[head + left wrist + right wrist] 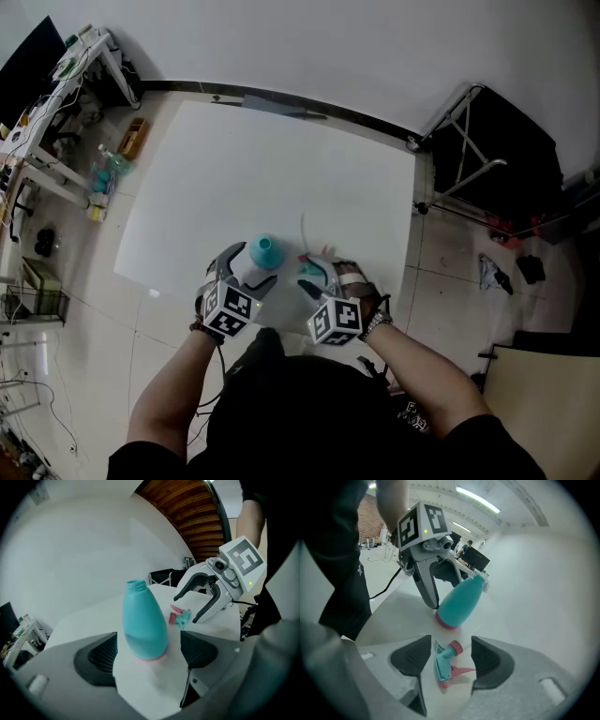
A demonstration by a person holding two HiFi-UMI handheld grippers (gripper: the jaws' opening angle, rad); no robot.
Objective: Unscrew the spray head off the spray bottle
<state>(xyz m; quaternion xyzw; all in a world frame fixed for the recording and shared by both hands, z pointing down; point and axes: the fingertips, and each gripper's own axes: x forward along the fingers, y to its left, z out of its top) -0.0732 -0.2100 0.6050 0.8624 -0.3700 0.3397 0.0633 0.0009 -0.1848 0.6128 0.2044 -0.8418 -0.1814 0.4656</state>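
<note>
A teal spray bottle [144, 620] with a pink base stands upright on the white table [262, 159], its neck bare and uncapped. It stands between the jaws of my left gripper [148, 645], which is open, with a gap on either side of the bottle. The teal and pink spray head [443, 660] lies on its side on the table between the jaws of my right gripper [449, 660], which is open and does not touch it. In the head view the bottle [264, 251] and the spray head [311, 270] sit near the table's front edge, with the left gripper [248, 265] and right gripper [316, 275] around them.
A thin white tube [303, 230] runs up the table from the spray head. A black folding stand [469, 141] is off the table's right side. Cluttered shelving [56, 94] and bottles on the floor [108, 171] are at the left.
</note>
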